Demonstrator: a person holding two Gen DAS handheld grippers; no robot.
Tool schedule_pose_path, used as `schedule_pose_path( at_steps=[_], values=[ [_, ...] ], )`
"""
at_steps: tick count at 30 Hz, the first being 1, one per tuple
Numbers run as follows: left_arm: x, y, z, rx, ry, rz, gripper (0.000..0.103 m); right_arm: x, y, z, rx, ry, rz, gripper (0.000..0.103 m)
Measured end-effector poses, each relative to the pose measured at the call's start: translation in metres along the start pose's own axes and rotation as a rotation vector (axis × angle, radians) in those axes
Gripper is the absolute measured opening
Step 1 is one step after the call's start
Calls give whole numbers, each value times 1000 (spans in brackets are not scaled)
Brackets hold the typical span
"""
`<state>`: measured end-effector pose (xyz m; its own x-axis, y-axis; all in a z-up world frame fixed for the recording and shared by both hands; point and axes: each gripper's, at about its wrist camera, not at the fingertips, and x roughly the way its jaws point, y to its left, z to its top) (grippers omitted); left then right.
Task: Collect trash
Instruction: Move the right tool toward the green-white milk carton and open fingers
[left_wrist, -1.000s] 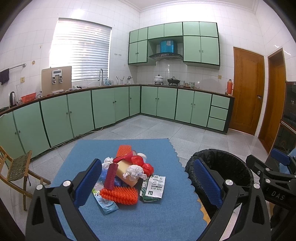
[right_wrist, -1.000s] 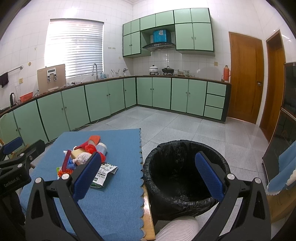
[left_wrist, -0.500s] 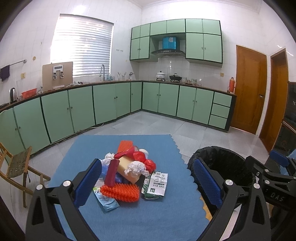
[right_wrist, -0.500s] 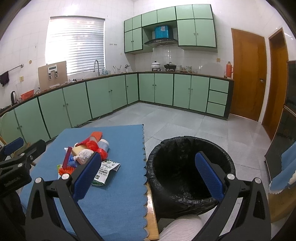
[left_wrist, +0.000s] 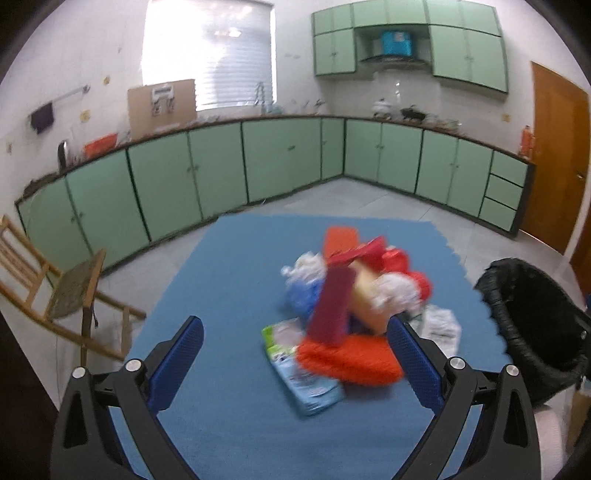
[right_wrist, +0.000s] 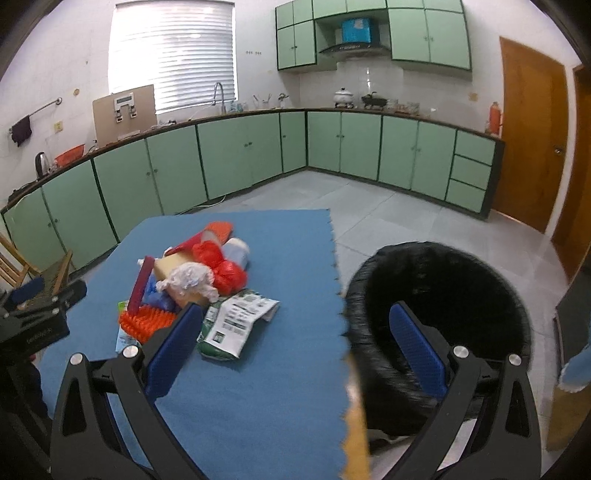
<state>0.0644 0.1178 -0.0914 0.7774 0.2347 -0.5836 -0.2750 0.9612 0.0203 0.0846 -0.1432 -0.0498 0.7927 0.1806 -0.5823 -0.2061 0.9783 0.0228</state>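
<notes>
Kitchen, trash pickup not yet begun: left gripper (left_wrist: 295, 354) hangs w/ fingers spread wide, nothing between them. The trash pile (left_wrist: 354, 295) sits on the blue mat (left_wrist: 229, 258), just ahead of the fingertips & toward the right finger, which overlaps the orange bristly piece (left_wrist: 347, 360) at the pile's front. Right gripper (right_wrist: 295, 332) also wide apart & empty; bin (right_wrist: 436, 317) w/ black liner lies ahead of its right finger, a printed packet (right_wrist: 236, 321) just past its left fingertip. Risk, as judged: pile is loose & stacked, so a grab at one piece could topple the rest or knock bits off the mat's edge short of the bin.
</notes>
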Motion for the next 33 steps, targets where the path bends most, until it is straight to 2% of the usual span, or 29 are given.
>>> schedule_pose_path(
  at_steps=[4,7,11,22,30,33],
  values=[
    [23,18,-12,-28,42,42,97,38,17,-8,7,40,-5,93],
    [39,23,-16,-13,51,68,95,65,27,-14,6,76,-3,83],
    [51,22,-17,5,74,59,86,92,36,-24,11,144,17,79],
    [70,18,-28,14,120,33,85,134,62,-48,-67,258,45,79],
    [73,18,-31,18,131,39,85,148,70,-49,-87,289,72,80],
    [75,20,-32,14,137,44,85,143,64,-47,-113,279,44,80]
  ],
)
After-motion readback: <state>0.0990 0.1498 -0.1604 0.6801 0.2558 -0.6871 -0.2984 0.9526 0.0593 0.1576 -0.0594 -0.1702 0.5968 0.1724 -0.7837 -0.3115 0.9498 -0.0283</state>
